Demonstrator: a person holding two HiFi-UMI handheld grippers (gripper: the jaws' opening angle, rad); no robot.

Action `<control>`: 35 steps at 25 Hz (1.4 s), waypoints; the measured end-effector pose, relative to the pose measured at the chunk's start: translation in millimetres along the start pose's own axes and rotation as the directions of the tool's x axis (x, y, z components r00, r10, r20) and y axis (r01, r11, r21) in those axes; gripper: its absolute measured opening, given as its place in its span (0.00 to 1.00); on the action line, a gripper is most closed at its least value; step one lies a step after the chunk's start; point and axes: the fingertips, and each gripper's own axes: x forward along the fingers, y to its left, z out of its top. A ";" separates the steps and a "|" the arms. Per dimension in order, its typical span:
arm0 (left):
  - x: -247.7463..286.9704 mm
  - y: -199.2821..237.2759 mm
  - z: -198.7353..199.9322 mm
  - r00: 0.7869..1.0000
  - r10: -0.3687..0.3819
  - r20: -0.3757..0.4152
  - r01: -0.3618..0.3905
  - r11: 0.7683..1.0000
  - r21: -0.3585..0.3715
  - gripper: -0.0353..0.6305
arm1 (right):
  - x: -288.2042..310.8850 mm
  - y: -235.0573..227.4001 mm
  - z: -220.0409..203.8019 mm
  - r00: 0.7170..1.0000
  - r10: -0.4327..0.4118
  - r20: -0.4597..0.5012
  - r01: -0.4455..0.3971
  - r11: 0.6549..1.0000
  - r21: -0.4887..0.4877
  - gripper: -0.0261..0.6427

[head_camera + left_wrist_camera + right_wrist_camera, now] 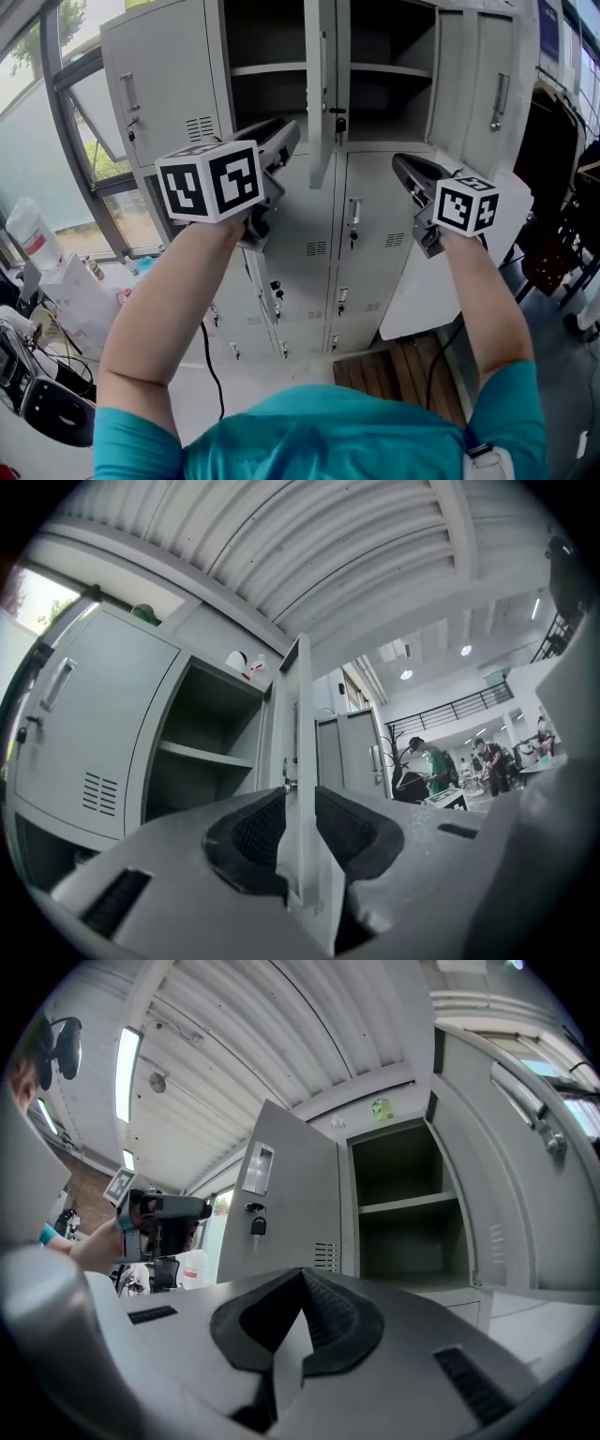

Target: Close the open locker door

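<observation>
the right gripper [302, 1277] has its jaws meeting at the tips with nothing between them, low in front of the open locker door [291, 1199]. a key [257, 1226] hangs in that door's lock. right of the door is a compartment with one shelf [408, 1204], then a second open door [514, 1180]. left of the door, a hand [94, 1246] holds the left gripper [167, 1211].

The head view looks steeply down over the person's raised arms [159, 309] at the lockers [281, 253], a short way off. The left gripper view sits close to an open door [298, 733], seen edge-on, and tilts slightly up. The right gripper view, further right, faces an open shelf [408, 1206]. All three views share the open upper lockers.
</observation>
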 end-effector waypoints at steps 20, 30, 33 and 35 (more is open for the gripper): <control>53.1 4.0 -10.0 0.980 0.174 -0.097 -0.132 0.932 0.339 0.25 | 19.6 -0.8 -15.8 1.000 0.018 0.007 -0.018 1.000 -0.011 0.02; 33.9 69.2 -5.0 0.961 0.260 -0.092 -0.206 0.899 0.386 0.25 | 34.6 -0.5 -33.2 0.999 0.000 -0.038 -0.001 0.999 -0.033 0.02; 32.1 89.5 -4.9 0.954 0.278 -0.109 -0.213 0.890 0.404 0.25 | 40.6 0.9 -38.3 0.999 -0.007 -0.051 0.005 0.999 -0.036 0.02; 31.5 102.0 -5.0 0.950 0.287 -0.122 -0.214 0.885 0.413 0.26 | 44.8 2.2 -41.3 0.998 -0.009 -0.059 0.007 0.999 -0.038 0.02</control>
